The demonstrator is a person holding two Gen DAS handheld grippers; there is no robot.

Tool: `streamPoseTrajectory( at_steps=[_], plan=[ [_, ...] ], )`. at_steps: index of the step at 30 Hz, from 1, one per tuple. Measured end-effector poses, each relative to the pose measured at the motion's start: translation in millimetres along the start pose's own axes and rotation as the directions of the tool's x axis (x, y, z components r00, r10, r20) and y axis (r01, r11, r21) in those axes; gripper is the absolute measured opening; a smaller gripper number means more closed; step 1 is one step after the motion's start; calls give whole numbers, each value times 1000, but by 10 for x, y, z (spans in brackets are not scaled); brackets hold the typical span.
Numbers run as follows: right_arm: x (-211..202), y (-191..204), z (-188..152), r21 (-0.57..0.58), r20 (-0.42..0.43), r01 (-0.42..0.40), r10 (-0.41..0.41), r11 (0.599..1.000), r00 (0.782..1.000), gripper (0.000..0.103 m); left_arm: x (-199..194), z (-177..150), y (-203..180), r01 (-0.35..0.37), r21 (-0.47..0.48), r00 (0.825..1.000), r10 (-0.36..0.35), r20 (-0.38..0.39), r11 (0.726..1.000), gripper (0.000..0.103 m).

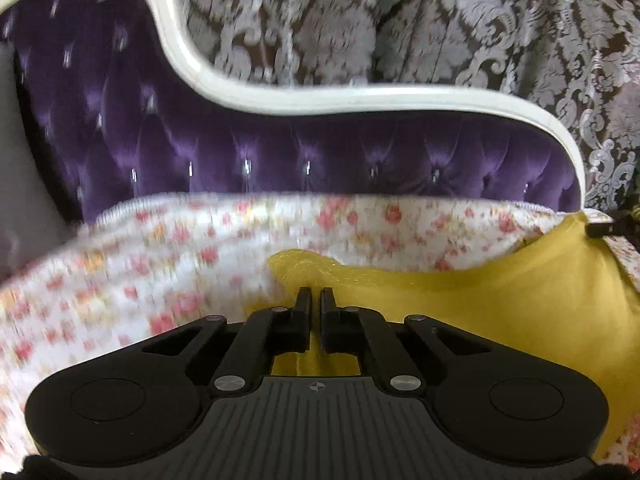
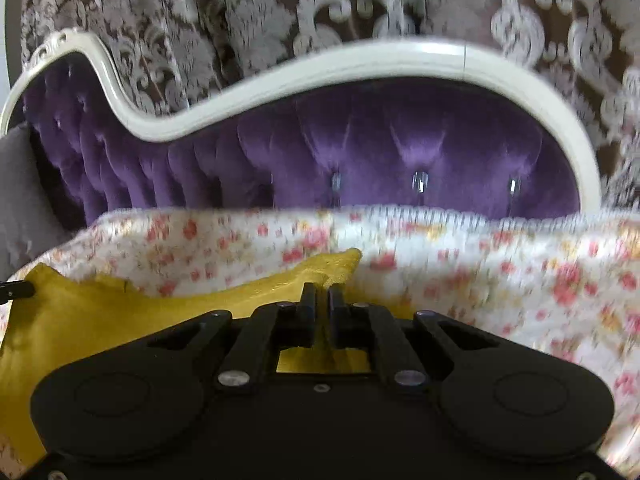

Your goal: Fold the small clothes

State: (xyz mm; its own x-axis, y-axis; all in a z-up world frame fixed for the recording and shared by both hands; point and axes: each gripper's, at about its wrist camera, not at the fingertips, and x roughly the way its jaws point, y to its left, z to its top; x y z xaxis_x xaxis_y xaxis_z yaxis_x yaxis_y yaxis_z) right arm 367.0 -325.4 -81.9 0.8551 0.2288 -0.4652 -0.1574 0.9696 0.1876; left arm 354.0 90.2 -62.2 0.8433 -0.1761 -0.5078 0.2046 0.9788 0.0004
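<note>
The yellow cloth (image 1: 520,300) lies on a flowered cover (image 1: 160,264) spread over a purple sofa (image 1: 280,148), and it is pinched at two places along its far edge. The left tool (image 1: 316,300) is clenched on one raised corner of the cloth, with yellow fabric bunched between its nearly touching fingers; the right tool (image 2: 322,298) is clenched the same way on the other corner, whose point stands up just past its tips. Between the two grips the edge sags in a shallow curve, so the step in hand looks like carrying this edge over to make a fold. To do it well, both tools should probably travel together at the same height, keeping the edge taut enough to take out the sag, and set it down square on the opposite edge before letting go. The flowered cover offers open room on both sides of the cloth. The tufted back of the sofa, with its white frame (image 2: 360,64), rises close behind, and a patterned curtain (image 2: 280,4) hangs beyond, so free room lies toward the camera rather than forward.
</note>
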Motion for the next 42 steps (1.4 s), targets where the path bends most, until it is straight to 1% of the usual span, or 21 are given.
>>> streamPoseTrajectory(
  at_steps=[2, 5, 8, 9, 10, 11, 12, 14, 16, 17, 18, 19, 20, 24, 27, 29, 33, 37, 38, 40, 42],
  plan=[
    [65, 14, 86, -25, 5, 24, -24, 999, 1000, 11, 85, 80, -14, -12, 15, 1000, 12, 3, 1000, 4],
    [309, -19, 128, -25, -33, 73, -74, 997, 997, 11, 328, 98, -2, -43, 7, 999, 44, -32, 999, 5],
    [579, -88, 52, -7, -99, 119, -120, 993, 988, 13, 622, 30, 41, -68, -3, 989, 67, -130, 998, 7],
    [623, -116, 16, -4, -117, 142, -141, 990, 983, 23, 703, -10, 57, -72, 3, 983, 71, -170, 997, 10],
    [657, -141, -21, -1, -131, 157, -156, 988, 979, 30, 715, -40, 68, -76, 15, 983, 77, -167, 997, 18],
    [657, -166, -53, 6, -138, 162, -160, 987, 977, 50, 699, -56, 70, -93, 33, 983, 97, -154, 995, 30],
    [632, -198, -81, 21, -136, 154, -150, 988, 979, 63, 677, -57, 89, -100, 40, 982, 105, -158, 994, 33],
    [506, -260, -116, 52, -113, 144, -137, 988, 984, 75, 594, -40, 159, -90, 11, 980, 90, -176, 996, 49],
    [302, -306, -142, 85, -91, 131, -123, 988, 988, 78, 425, -7, 185, -84, -41, 983, 76, -165, 996, 55],
    [196, -316, -149, 100, -80, 122, -114, 988, 990, 80, 337, 12, 170, -81, -55, 986, 72, -151, 995, 61],
    [92, -332, -167, 117, -73, 108, -100, 987, 992, 84, 233, 34, 133, -80, -60, 988, 71, -135, 995, 66],
    [-8, -338, -186, 134, -67, 90, -82, 987, 994, 87, 157, 74, 71, -77, -62, 990, 69, -125, 995, 73],
    [-93, -350, -207, 150, -64, 69, -60, 986, 996, 90, 86, 94, 12, -66, -65, 991, 58, -117, 996, 76],
    [-372, -350, -354, 203, -70, -3, 18, 979, 997, 91, -35, 159, -314, 28, -74, 993, -36, -112, 997, 79],
    [-481, -307, -468, 214, -91, -37, 58, 976, 994, 91, -20, 151, -626, 100, -52, 985, -107, -135, 994, 79],
    [-503, -286, -535, 212, -106, -42, 66, 976, 992, 91, 45, 132, -838, 127, -27, 980, -129, -153, 992, 79],
    [-463, -315, -639, 238, -127, -61, 93, 969, 988, 92, 242, 85, -1139, 146, 8, 972, -142, -185, 989, 79],
    [-434, -313, -671, 246, -119, -92, 124, 965, 985, 95, 535, -45, -1267, 110, 29, 960, -99, -263, 993, 79],
    [-421, -314, -664, 251, -116, -106, 138, 962, 984, 96, 614, -90, -1282, 100, 32, 954, -87, -287, 994, 82],
    [-385, -311, -657, 264, -116, -141, 176, 954, 978, 98, 658, -144, -1314, 90, 68, 960, -68, -272, 994, 91],
    [-329, -291, -637, 260, -118, -170, 206, 951, 971, 103, 658, -155, -1325, 79, 70, 961, -58, -270, 994, 93]
  ],
)
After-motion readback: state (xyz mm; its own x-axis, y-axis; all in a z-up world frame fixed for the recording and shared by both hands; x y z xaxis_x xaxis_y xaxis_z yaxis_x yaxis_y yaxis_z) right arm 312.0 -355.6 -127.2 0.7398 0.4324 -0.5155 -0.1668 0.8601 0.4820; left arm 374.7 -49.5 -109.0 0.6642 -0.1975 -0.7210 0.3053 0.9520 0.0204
